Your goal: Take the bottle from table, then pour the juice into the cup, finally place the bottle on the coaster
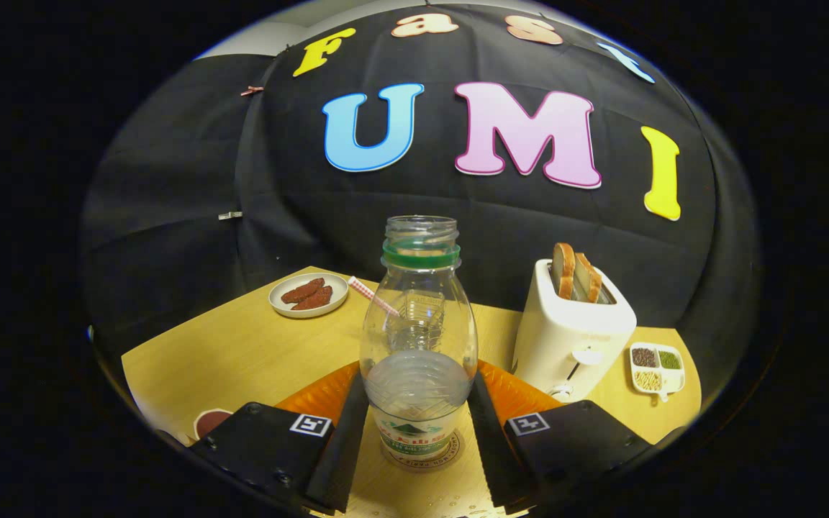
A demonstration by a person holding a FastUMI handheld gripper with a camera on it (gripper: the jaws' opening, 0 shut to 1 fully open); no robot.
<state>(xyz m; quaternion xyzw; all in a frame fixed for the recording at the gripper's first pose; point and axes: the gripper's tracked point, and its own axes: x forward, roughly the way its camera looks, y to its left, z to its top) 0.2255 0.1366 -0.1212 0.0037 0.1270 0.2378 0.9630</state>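
Black cloth backs a pale wooden table (242, 352) on which the scene is laid out. Between the fingers of the gripper (418, 439) stands a clear plastic bottle with a green neck ring and no cap (418, 338), upright, with a shallow pool of clear liquid in its lower part. Both fingers lie close along the bottle's sides near its labelled base, but whether they press on it or merely flank it I cannot tell. The bottle's foot rests on a round printed coaster (422, 460) lying between the fingers.

Seen through the bottle, just beyond it, is a clear ribbed plastic cup (422, 316) with a red-and-white striped straw (373, 296) leaning out of it. An orange ribbed mat (321, 392) spreads beyond the fingers on both sides of the bottle. Farther off to the right is a white toaster holding two slices of bread (573, 324), with a small white divided dish of grains (658, 367) beyond that; far to the left sits a white plate of reddish slices (309, 293).

By my judgement the bottle is being set on the coaster, the last step. To do it well, keep the bottle vertical, let its base settle flat and centred on the coaster, then part the fingers evenly and back straight away so neither drags the light bottle over.
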